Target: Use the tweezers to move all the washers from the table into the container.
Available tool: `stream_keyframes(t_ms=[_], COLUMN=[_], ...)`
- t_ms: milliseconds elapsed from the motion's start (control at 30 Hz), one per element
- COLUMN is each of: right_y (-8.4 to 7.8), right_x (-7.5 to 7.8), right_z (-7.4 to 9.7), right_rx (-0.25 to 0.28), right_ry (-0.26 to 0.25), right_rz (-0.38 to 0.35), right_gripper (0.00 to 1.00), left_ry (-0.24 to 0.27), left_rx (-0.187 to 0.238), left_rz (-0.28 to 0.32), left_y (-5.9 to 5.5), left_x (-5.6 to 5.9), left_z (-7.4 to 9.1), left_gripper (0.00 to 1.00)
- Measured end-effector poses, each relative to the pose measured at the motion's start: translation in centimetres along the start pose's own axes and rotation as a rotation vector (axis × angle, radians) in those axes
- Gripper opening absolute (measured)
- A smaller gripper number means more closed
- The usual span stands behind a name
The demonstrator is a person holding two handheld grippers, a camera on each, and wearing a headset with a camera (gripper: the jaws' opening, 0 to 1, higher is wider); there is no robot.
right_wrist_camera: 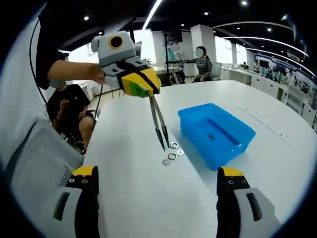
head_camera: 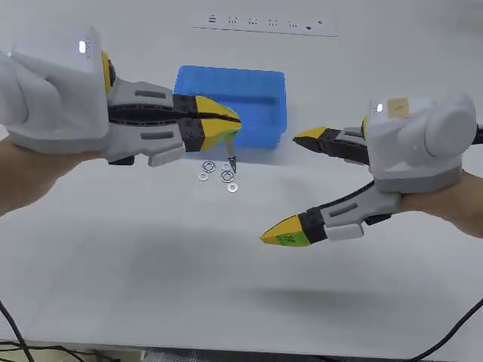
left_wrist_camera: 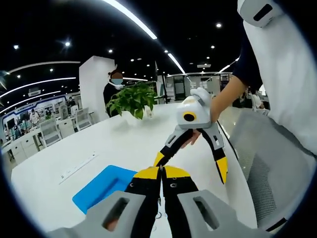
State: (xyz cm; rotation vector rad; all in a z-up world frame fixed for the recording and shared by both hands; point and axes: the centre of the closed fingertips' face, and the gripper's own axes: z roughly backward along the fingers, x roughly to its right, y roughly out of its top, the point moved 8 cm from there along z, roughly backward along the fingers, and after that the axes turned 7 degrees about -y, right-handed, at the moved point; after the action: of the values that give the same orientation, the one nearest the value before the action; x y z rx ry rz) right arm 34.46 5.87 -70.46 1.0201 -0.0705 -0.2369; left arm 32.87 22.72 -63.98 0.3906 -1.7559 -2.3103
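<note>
on my left, the left gripper point(head_camera: 229, 122) has its jaws pressed together on the upper end of the tweezers point(head_camera: 231, 158), which hang down from its yellow tips. in the right gripper view the two tweezer arms stand slightly apart at their points, and i see nothing between them. just below the left gripper's tips, four washers point(head_camera: 226, 176) lie flat on the white table point(head_camera: 151, 264) in a loose cluster. the tweezer points sit just beside the nearest washer, and i cannot tell whether they touch it. behind the left gripper's tips in the head view, past the washers, stands the blue container point(head_camera: 256, 83), open side up, near the washers but apart from them. further right, the right gripper point(head_camera: 282, 188) hovers over the table with its jaws spread wide and nothing between them, its tips turned toward the left gripper and the washers. the two grippers are near each other but apart.
</note>
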Motion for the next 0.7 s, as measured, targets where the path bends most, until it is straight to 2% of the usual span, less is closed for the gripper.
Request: stream_keyframes(t_ms=[200, 367, 700], right_y=[-0.6, -0.9, -1.5], right_x=[-0.3, -0.6, -0.9], right_z=[0.1, 0.1, -0.3], right_rx=[-0.005, 0.009, 0.002], right_ry=[0.016, 0.021, 0.032], right_rz=[-0.013, -0.04, -0.058], right_gripper=[1.0, 1.0, 1.0], left_ry=[-0.026, -0.028, -0.04], left_rx=[-0.025, -0.026, -0.037], left_rz=[0.011, 0.023, 0.034], left_y=[-0.8, -1.3, -1.9], left_x=[0.3, 0.2, 0.4], left_z=[-0.4, -0.5, -1.0], left_gripper=[0.04, 0.04, 0.04])
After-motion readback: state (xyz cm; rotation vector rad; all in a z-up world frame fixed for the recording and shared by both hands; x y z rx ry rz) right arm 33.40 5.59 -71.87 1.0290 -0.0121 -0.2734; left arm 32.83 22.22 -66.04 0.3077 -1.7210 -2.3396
